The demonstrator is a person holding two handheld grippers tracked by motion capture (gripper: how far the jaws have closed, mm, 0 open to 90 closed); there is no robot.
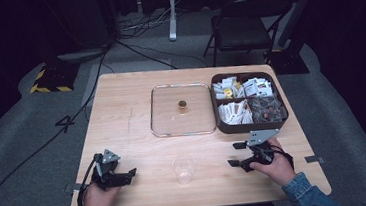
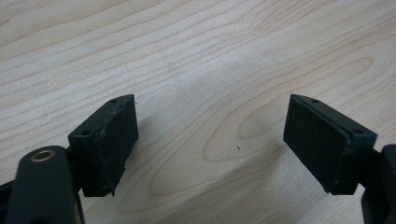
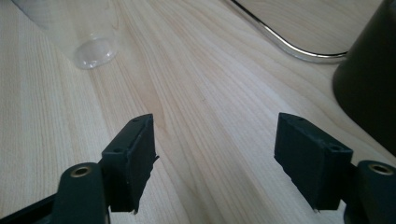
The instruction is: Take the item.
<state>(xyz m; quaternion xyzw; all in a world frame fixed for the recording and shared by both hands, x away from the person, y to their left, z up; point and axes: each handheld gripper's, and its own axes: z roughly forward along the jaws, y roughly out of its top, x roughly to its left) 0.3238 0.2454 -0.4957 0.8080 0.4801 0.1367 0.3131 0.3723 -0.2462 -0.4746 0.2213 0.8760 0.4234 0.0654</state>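
Note:
My left gripper (image 1: 129, 176) rests low over the wooden table (image 1: 121, 103) near its front left edge, held by a hand. In the left gripper view the left gripper (image 2: 212, 121) is open, with bare wood between the pads. My right gripper (image 1: 234, 154) sits at the front right, jaws pointing left toward a clear plastic cup (image 1: 184, 169). In the right gripper view the right gripper (image 3: 215, 135) is open and holds nothing. The cup (image 3: 88, 32) stands beyond its left jaw.
A clear square lid (image 1: 165, 119) with a metal rim and a small brown knob (image 1: 182, 104) lies flat mid-table; its rim (image 3: 289, 44) shows ahead. A dark box (image 1: 251, 126), (image 3: 369, 84) of sachets sits to its right. A folding chair (image 1: 242, 30) stands behind the table.

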